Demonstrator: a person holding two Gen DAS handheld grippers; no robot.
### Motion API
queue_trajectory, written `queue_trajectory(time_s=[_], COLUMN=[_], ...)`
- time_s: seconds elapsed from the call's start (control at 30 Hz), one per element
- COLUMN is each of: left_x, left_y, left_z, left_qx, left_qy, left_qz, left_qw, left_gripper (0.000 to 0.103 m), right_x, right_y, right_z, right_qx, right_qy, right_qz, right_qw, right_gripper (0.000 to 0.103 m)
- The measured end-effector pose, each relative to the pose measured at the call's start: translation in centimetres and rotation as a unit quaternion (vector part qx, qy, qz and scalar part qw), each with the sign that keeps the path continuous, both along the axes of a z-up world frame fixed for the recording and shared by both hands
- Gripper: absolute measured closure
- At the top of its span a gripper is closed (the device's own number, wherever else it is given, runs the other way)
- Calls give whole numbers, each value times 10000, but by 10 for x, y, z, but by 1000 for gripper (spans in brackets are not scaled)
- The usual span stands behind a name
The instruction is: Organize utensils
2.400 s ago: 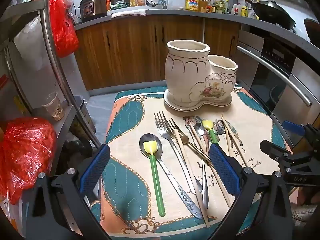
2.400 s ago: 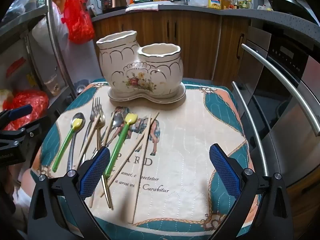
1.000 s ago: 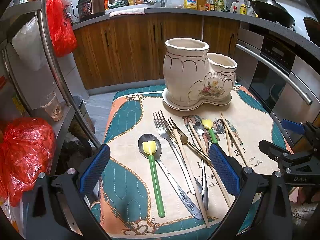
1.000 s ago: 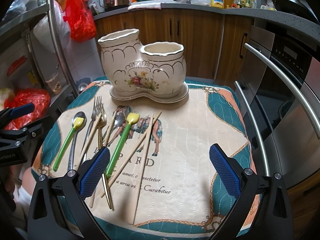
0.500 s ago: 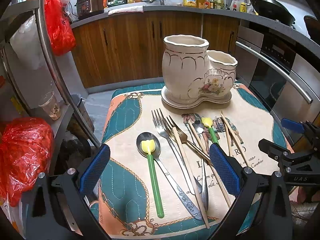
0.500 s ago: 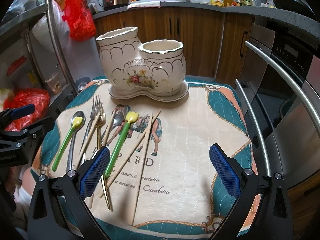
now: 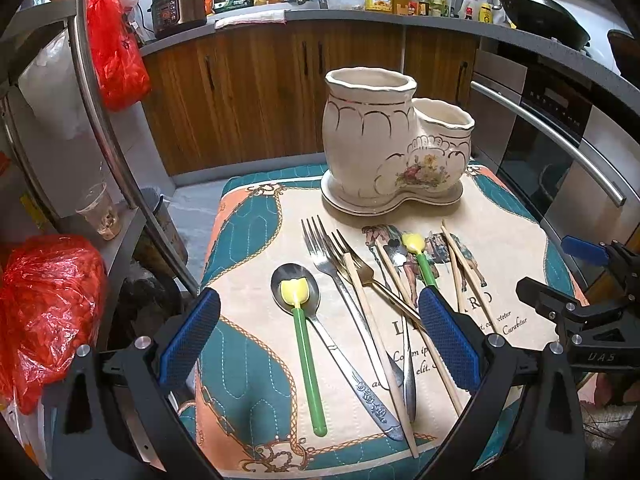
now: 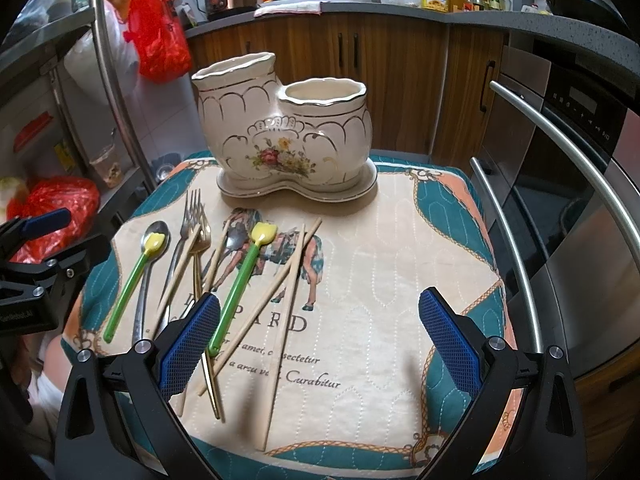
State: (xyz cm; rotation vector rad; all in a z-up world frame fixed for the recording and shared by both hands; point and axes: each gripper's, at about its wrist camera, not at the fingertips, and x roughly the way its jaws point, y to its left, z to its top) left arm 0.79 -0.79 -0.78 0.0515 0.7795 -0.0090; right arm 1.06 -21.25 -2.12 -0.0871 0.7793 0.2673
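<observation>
Nothing was picked yet: both the left gripper (image 7: 318, 340) and right gripper (image 8: 320, 338) hung open, empty; utensils (image 7: 360, 304) lay between the left jaws, needing a closing descent toward the holder (image 7: 390, 148).

Wooden kitchen cabinets (image 7: 256, 92) under a grey counter (image 8: 400, 10), steel oven (image 8: 568, 168) at right.

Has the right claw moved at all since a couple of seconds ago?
Yes, slightly. In the right wrist view the ceramic holder on the mat looks a little larger and closer, so the right claw has eased forward toward it.
</observation>
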Motion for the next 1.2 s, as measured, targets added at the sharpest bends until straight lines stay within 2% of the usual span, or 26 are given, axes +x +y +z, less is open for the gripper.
queue_trajectory(time_s=[0.53,0.6,0.73,0.9,1.0,1.2], left_x=[1,1,3,5,7,12], left_y=[-2,-3,-4,0,0,2], left_z=[-4,-3,-4,-6,-7,-16], left_qx=[-4,18,92,-69,-20,-140], left_qy=[17,-4,-22,13,28,255], left_qz=[-8,-12,11,-67,-46,-101], left_qw=[10000,10000,10000,10000,10000,9995], left_gripper=[5,5,5,5,5,5], right_x=[2,2,-1,3,4,9], right_y=[-1,-1,1,1,3,4], right_z=[-4,-3,2,1,2,1], right_qx=[65,52,-262,-239,-206,-66], right_qy=[37,-50,-542,-593,-595,-504], right_qz=[93,70,-166,24,151,332], right_qw=[9999,9999,9980,9979,9979,9982], right_gripper=[4,4,4,4,4,4])
